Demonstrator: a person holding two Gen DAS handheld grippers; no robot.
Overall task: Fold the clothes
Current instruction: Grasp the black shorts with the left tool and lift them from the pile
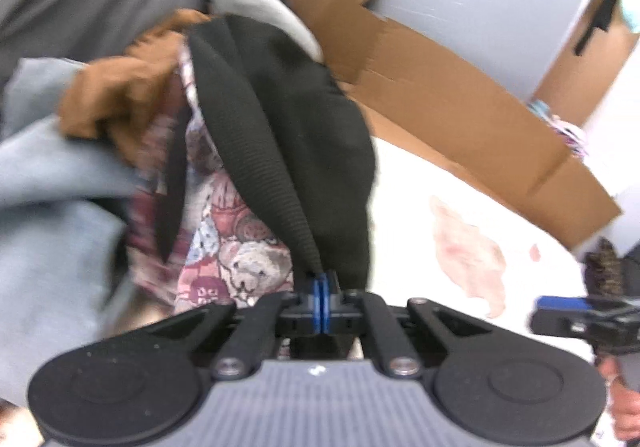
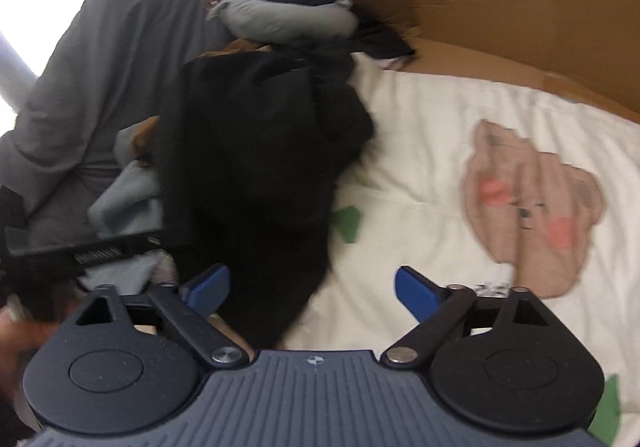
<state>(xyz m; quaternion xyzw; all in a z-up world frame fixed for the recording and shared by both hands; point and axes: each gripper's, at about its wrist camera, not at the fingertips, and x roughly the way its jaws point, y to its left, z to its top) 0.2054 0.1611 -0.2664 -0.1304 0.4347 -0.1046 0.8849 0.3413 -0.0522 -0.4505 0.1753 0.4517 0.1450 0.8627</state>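
A black ribbed garment [image 1: 288, 135] hangs stretched from my left gripper [image 1: 321, 287], which is shut on its edge and holds it up off a pile of clothes. In the right wrist view the same black garment [image 2: 256, 151] drapes down across the pile onto the white bedsheet [image 2: 420, 135]. My right gripper [image 2: 312, 287] is open, its blue pads [image 2: 416, 293] apart above the sheet, with the garment's lower end between them but untouched. The right gripper also shows at the right edge of the left wrist view [image 1: 560, 313].
The pile holds a light blue garment [image 1: 48, 175], a brown one [image 1: 116, 91], a bear-print fabric [image 1: 224, 247] and a grey garment [image 2: 104, 79]. A grey rolled piece [image 2: 288, 11] lies behind. Cardboard [image 1: 440, 95] stands along the bed's far side. The sheet has a pink bear print [image 2: 532, 207].
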